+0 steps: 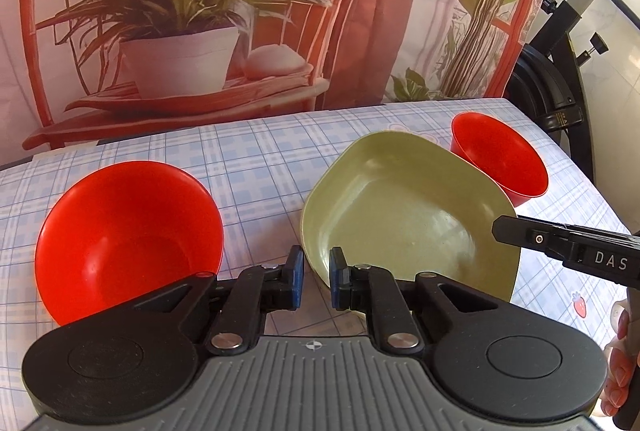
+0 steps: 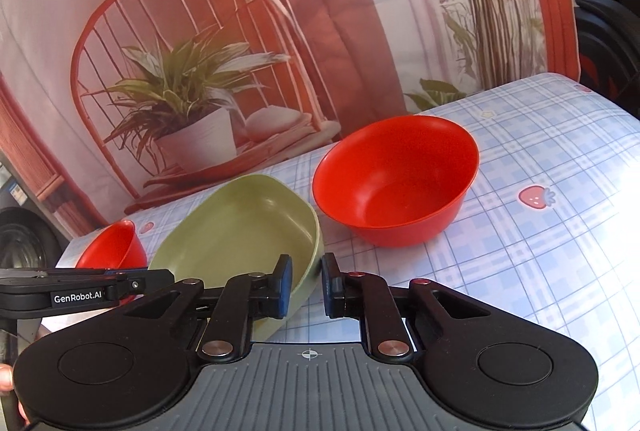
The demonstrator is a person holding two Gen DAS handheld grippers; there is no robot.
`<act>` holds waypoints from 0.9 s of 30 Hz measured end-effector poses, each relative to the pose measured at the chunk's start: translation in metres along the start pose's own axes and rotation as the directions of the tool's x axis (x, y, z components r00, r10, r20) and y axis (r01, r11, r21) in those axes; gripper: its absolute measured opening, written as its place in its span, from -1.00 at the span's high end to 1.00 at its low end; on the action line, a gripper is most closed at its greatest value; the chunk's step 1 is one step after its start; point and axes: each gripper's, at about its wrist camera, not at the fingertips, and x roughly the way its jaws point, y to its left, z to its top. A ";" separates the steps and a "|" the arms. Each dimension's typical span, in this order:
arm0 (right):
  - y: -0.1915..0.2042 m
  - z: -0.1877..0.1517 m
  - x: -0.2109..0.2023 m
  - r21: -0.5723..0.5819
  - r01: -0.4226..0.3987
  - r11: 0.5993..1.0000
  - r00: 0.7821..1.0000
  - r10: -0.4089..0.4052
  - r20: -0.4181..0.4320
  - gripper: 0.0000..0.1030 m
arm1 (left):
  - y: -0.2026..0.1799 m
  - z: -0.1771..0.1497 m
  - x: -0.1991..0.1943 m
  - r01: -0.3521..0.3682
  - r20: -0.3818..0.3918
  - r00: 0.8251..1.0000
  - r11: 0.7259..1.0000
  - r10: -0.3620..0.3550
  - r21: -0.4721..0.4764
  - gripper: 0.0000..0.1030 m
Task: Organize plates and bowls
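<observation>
Looking over the checked tablecloth [image 1: 248, 151], I see the green dish [image 1: 408, 207] flanked by one red bowl [image 1: 128, 239] and another red bowl [image 2: 396, 183], its near rim pinched by my left gripper [image 1: 316, 279] and right gripper [image 2: 306, 285]

We see both views in bright daylight with warm, saturated colour. The light comes from the right, where glare washes out the checked tablecloth [image 2: 560, 251] near the frame edge. The red bowl [image 1: 128, 239] glows, overexposed. Fisheye bending curves the table edge and backdrop [image 1: 240, 11]. Focus is sharp; shadows are soft.
</observation>
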 end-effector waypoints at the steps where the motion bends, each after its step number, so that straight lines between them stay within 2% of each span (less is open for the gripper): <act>1: 0.001 0.002 -0.004 0.006 -0.003 1.000 1.000 0.003 0.009 0.73 | -0.001 0.001 -0.004 0.000 0.008 1.000 1.000 0.000 -0.001 0.73; 10: 0.015 0.012 -0.045 0.010 -0.012 1.000 0.997 0.011 0.081 0.74 | -0.015 0.009 -0.050 0.011 0.087 0.996 1.000 -0.012 0.016 0.73; 17: 0.021 0.004 -0.078 0.025 -0.024 0.999 0.993 0.021 0.113 0.74 | -0.026 0.000 -0.081 0.024 0.126 0.992 1.000 -0.027 0.020 0.71; 27: 0.026 -0.028 -0.111 0.024 -0.035 0.999 0.997 0.033 0.066 0.74 | -0.036 -0.047 -0.113 0.047 0.104 0.993 0.999 -0.050 0.026 0.69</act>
